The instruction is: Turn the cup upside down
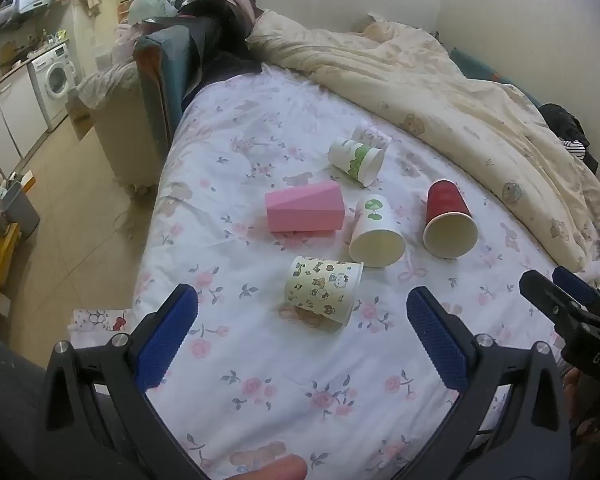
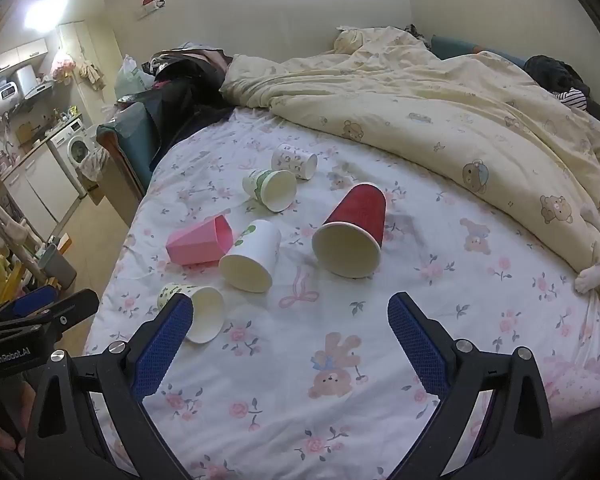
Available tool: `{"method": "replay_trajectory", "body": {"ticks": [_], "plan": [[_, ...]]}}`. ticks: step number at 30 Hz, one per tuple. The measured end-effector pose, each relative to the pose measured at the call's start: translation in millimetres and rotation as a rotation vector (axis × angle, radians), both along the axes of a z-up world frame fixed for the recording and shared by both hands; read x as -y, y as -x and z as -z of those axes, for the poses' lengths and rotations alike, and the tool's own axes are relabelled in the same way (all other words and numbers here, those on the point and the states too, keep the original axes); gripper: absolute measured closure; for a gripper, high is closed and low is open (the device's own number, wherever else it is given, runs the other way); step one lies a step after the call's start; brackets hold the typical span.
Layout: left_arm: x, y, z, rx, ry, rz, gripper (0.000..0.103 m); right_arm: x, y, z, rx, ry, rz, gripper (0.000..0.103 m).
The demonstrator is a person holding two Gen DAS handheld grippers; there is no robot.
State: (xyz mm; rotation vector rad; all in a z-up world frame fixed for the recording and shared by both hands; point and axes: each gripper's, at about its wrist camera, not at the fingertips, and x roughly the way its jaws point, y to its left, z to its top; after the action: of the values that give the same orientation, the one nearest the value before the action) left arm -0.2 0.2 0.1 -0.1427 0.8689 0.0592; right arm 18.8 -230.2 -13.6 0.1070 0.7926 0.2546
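Note:
Several cups lie on their sides on the floral bed sheet (image 1: 260,400). Nearest is a yellow cartoon-print cup (image 1: 323,293), also in the right wrist view (image 2: 196,310). Behind it lie a pink square cup (image 1: 305,209) (image 2: 201,242), a white cup with a green mark (image 1: 375,230) (image 2: 251,257), a red cup (image 1: 448,218) (image 2: 352,230), a green-banded cup (image 1: 357,161) (image 2: 270,189) and a small printed cup (image 2: 294,162). My left gripper (image 1: 302,312) is open and empty just in front of the yellow cup. My right gripper (image 2: 290,318) is open and empty, short of the red and white cups.
A cream bear-print duvet (image 2: 440,112) is heaped along the far right of the bed. Dark clothes and a teal chair (image 1: 168,64) stand at the bed's far left. The floor (image 1: 68,220) drops off on the left, with a washing machine (image 1: 54,76) beyond. A white paw (image 2: 592,276) rests at the right edge.

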Motion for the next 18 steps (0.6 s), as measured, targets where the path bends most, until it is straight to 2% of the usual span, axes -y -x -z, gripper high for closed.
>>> {"method": "replay_trajectory", "body": {"ticks": [18], "plan": [[-1.8,-0.1,-0.2,-0.001,-0.003,0.005,0.000,-0.9,0.0,0.0,-0.002,0.009,-0.003,0.003]]}}
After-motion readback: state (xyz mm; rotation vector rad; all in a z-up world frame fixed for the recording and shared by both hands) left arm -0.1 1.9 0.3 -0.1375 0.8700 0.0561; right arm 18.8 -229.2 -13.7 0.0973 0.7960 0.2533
